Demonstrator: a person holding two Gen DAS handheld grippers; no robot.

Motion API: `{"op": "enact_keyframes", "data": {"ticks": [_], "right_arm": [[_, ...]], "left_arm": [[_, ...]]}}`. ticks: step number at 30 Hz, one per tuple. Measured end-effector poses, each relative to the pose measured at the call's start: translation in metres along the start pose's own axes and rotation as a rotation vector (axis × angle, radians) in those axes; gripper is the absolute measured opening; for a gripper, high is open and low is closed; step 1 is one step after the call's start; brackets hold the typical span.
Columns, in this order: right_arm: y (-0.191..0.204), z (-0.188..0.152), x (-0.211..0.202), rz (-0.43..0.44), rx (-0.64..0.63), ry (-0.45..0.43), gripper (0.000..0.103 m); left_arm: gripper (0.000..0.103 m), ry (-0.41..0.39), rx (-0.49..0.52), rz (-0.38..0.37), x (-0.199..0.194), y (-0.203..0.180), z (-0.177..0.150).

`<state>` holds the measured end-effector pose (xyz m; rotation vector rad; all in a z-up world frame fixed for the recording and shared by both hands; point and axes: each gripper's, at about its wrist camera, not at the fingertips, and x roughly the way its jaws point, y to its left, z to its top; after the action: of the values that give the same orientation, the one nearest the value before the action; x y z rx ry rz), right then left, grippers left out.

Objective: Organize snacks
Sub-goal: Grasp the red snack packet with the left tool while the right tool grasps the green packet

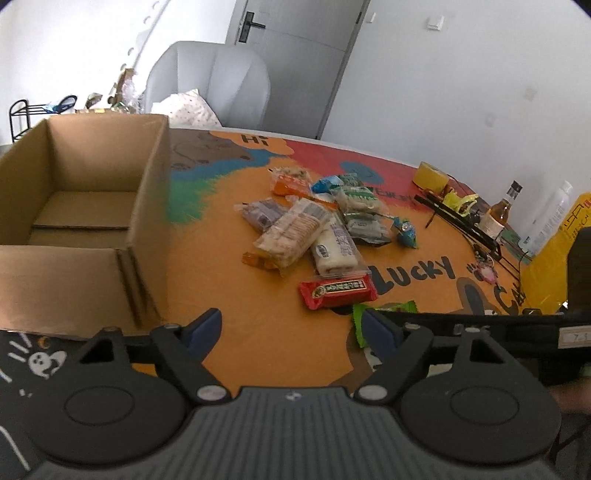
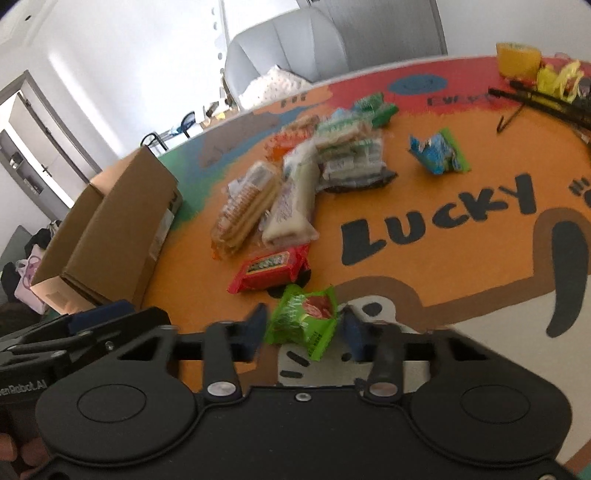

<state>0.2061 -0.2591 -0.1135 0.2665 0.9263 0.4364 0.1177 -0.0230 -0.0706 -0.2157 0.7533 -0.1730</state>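
Two low, down-tilted wrist views sharing the snack pile and cardboard box.

White walls close the room. At the upper middle of the left wrist view stands a grey door with a dark handle. In front of it is a grey armchair with a white dotted cushion. At the far left is a black wire rack. Daylight is soft.
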Motion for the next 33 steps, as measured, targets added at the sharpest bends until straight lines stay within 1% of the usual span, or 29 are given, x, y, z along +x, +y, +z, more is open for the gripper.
{"op": "enact_keyframes", "data": {"ticks": [3,7,15,19,22,25,27,30,33], "right_arm": [[-0.006,0.001,-0.001,0.016,0.005,-0.007,0.027],[-0.017,0.002,-0.006,0.019,0.022,-0.016,0.025],[-0.038,0.007,-0.015,-0.014,0.051,-0.041,0.025],[-0.043,0.009,-0.018,-0.049,0.041,-0.056,0.025],[-0.046,0.012,-0.018,-0.056,0.037,-0.059,0.025],[-0.048,0.014,-0.017,-0.064,0.031,-0.065,0.029],[-0.048,0.015,-0.017,-0.070,0.023,-0.069,0.035],[-0.050,0.016,-0.015,-0.077,0.025,-0.067,0.036],[-0.053,0.018,-0.013,-0.067,0.032,-0.070,0.038]], "left_arm": [[0.082,0.009,0.008,-0.006,0.008,-0.003,0.002],[0.082,0.020,0.012,-0.012,0.021,-0.008,0.006],[0.082,0.051,0.027,-0.019,0.048,-0.021,0.012],[0.082,0.066,0.026,-0.019,0.061,-0.028,0.014],[0.082,0.061,0.031,-0.019,0.068,-0.034,0.016],[0.083,0.065,0.028,-0.013,0.076,-0.039,0.018],[0.084,0.064,0.032,-0.001,0.081,-0.043,0.019],[0.084,0.055,0.050,0.011,0.085,-0.049,0.019],[0.084,0.031,0.068,0.044,0.088,-0.055,0.019]]}}
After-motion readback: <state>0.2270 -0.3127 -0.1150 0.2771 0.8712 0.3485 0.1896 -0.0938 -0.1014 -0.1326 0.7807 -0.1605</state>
